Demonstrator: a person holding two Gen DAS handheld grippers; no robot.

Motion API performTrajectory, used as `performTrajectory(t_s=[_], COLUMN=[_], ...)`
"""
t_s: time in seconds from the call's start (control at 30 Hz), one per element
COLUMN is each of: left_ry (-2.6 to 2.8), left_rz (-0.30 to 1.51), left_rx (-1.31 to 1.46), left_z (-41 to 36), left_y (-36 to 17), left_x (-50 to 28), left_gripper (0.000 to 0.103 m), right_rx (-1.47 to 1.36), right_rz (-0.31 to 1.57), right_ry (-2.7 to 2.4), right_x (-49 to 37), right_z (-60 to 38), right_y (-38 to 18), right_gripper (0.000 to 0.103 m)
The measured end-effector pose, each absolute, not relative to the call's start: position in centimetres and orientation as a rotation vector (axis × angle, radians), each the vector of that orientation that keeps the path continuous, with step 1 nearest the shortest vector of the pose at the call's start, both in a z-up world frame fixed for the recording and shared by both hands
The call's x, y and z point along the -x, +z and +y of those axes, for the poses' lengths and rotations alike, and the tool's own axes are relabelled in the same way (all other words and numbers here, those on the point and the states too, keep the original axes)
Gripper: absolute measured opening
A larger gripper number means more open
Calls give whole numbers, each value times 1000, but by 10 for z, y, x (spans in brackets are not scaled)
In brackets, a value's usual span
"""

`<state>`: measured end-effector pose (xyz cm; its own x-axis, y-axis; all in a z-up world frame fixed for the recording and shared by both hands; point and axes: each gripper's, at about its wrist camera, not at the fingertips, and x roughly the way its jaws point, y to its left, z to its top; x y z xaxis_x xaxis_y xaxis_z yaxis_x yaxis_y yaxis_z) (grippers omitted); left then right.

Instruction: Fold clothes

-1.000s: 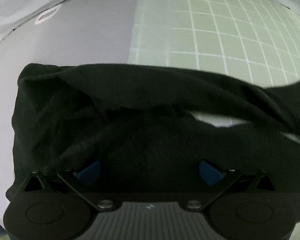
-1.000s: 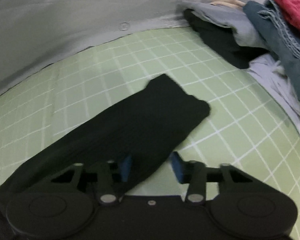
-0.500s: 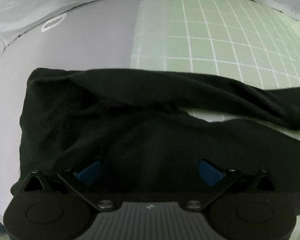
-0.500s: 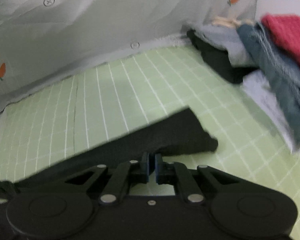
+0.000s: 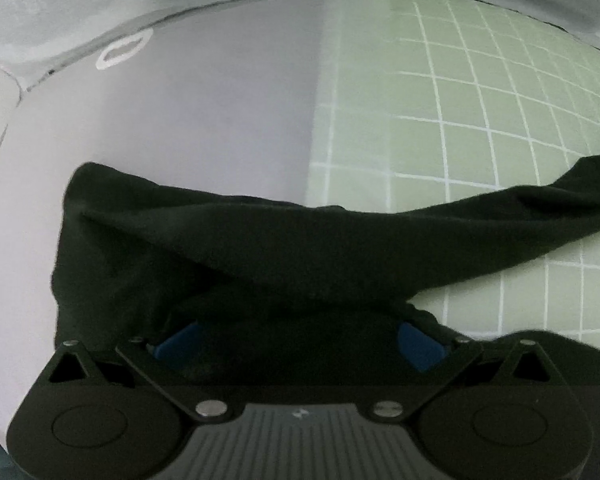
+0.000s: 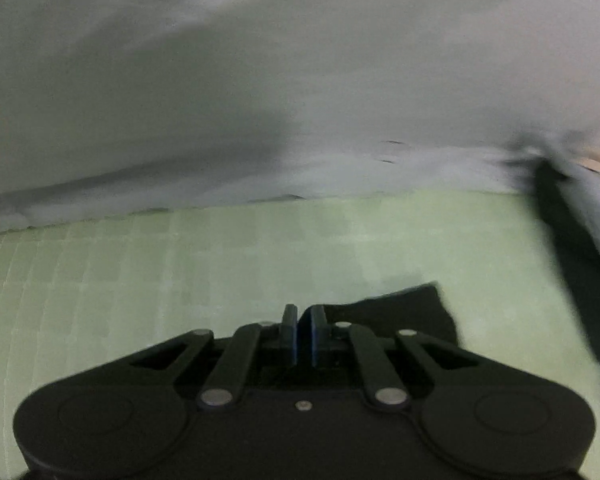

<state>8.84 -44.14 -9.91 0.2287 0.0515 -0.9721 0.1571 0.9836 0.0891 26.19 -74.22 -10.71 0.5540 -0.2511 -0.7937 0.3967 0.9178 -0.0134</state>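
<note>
The black garment sags across the green grid mat, bunched between the wide left tongs. The right tongs, nearly closed, are opening with a cloth edge apparently between them; that end could slip and crumple.

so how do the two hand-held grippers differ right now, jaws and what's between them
The left hand-held gripper has its blue pads far apart, with the black garment bunched across the gap; the pads do not press it. The right hand-held gripper has its pads nearly together, a thin gap showing, and its jaws are opening; nothing is visibly pinched. Its view is motion-blurred, the left one sharp. Both hang over the green grid mat.
</note>
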Motion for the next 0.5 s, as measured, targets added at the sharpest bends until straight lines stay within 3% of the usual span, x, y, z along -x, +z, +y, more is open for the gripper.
performTrajectory(t_s=[0.1,0.23,0.3,0.5], left_ry=[-84,-93,-100,-112], left_rz=[1346,1353,1358,1378], left_rx=[-177,-163,-148,-109], left_z=[-437,-432,-424,-406], left_y=[-106,-113,-122,-141], left_x=[-103,-116,-131,-161], left_gripper=[103,103,103,103], right_rx=[-267,-340,-377,-458], right_rz=[830,737,707,727], right_ry=[-320,-387,-453,-580], right_x=[-267,-227,-200,-156], right_z=[-743,-757,-770,-811], right_y=[-110,-106,-106,-125], right_gripper=[41,44,51,50])
